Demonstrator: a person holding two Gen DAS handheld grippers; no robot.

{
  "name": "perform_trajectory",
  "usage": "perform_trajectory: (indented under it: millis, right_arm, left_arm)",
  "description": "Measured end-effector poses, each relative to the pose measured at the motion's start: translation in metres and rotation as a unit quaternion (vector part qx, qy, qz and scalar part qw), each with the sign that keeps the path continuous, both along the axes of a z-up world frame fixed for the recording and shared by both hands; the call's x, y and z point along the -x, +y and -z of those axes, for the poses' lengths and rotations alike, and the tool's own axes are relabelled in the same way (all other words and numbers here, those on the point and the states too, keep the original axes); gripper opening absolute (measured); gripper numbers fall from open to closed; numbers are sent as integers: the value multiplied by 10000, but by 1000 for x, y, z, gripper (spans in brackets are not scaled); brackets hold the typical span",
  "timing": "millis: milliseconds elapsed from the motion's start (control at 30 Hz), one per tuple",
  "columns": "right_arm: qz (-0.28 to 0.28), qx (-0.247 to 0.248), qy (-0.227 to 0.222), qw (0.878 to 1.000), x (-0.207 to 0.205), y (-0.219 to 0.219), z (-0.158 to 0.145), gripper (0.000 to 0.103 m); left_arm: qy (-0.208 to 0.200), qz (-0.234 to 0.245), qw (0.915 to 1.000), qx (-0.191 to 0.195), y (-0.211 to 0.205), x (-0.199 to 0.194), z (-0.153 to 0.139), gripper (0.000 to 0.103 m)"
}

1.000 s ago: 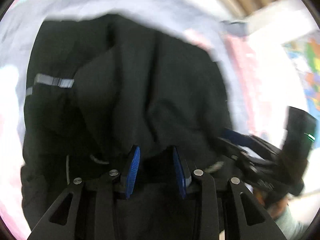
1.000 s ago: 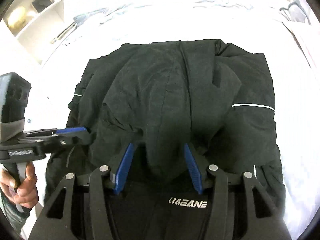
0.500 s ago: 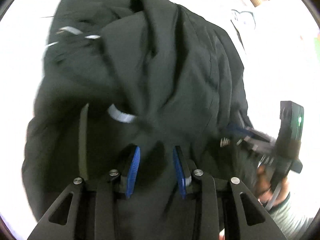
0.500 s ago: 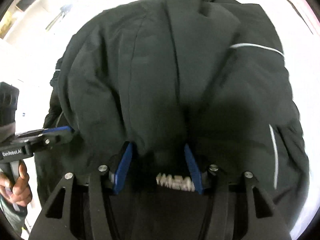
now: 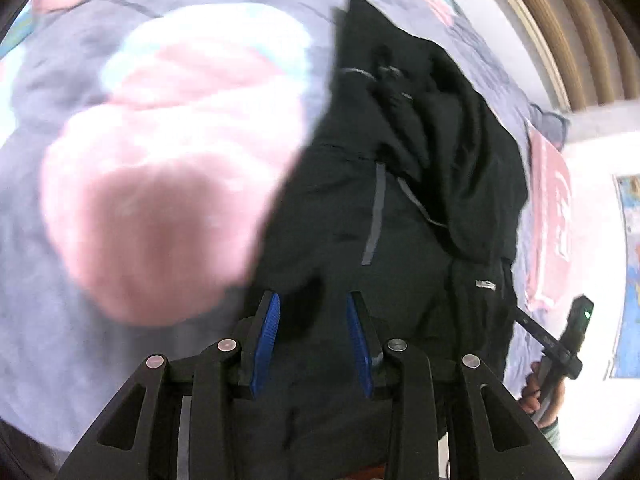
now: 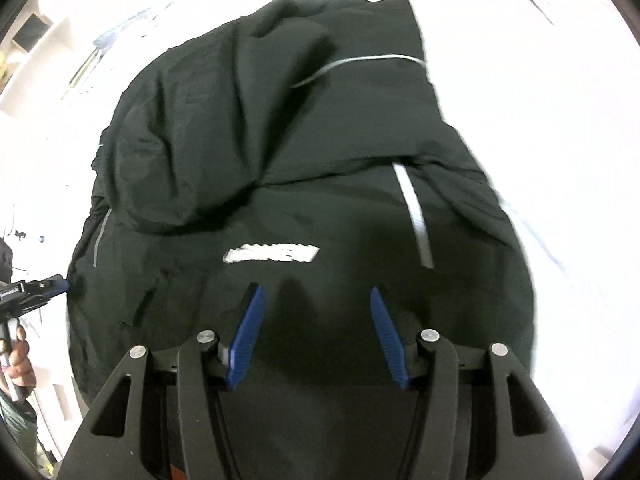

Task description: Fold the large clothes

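A large black jacket [image 6: 320, 160] with grey reflective strips and a white logo lies bunched on the bed; it also shows in the left wrist view [image 5: 400, 220]. My right gripper [image 6: 318, 300] is open just above the jacket's near part, below the logo, with nothing between the blue pads. My left gripper [image 5: 312, 304] is open over the jacket's left edge, with no cloth held. The right gripper also shows at the far right of the left wrist view [image 5: 560, 344], and the left gripper at the left edge of the right wrist view [image 6: 36, 292].
The bed cover [image 5: 160, 140] is lilac with large pink and white shapes. A pink pillow [image 5: 552, 220] lies at the right. A wooden headboard [image 5: 560, 20] stands behind. White shelves [image 6: 32, 40] are at the far left.
Both grippers let go of the jacket and drew back; the fold they held now lies on the jacket. The right jaws opened wider. The left view swung left, showing the bed cover.
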State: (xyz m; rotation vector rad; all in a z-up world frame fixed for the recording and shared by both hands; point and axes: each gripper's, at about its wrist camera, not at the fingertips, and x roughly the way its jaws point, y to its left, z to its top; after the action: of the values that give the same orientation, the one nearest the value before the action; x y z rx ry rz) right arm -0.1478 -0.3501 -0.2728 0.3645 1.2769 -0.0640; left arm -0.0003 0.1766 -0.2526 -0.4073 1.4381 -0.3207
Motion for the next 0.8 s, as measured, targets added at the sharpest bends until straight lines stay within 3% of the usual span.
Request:
perform_trajectory:
  millis: [133, 300, 500, 567, 733, 800]
  right_arm:
    - [270, 113, 248, 9993, 17, -29, 1, 58]
    - [526, 195, 549, 9969, 45, -61, 8, 58]
    - [590, 65, 757, 9954, 66, -75, 16, 58]
    - [500, 78, 827, 9953, 66, -71, 19, 58]
    - [346, 65, 927, 9951, 72, -68, 23, 58]
    - [351, -9, 931, 9950, 75, -67, 24, 58]
  left_arm:
    - [173, -173, 9995, -215, 33, 11, 7, 36]
    - [367, -311, 9988, -70, 59, 33, 20, 37]
    - [522, -267, 9982, 122, 53, 46, 37, 48]
    - [584, -289, 9977, 212, 50, 48, 42, 57]
    - [765, -83, 9969, 173, 39, 48, 58, 59]
    - [654, 218, 9965, 480, 28, 50, 52, 57]
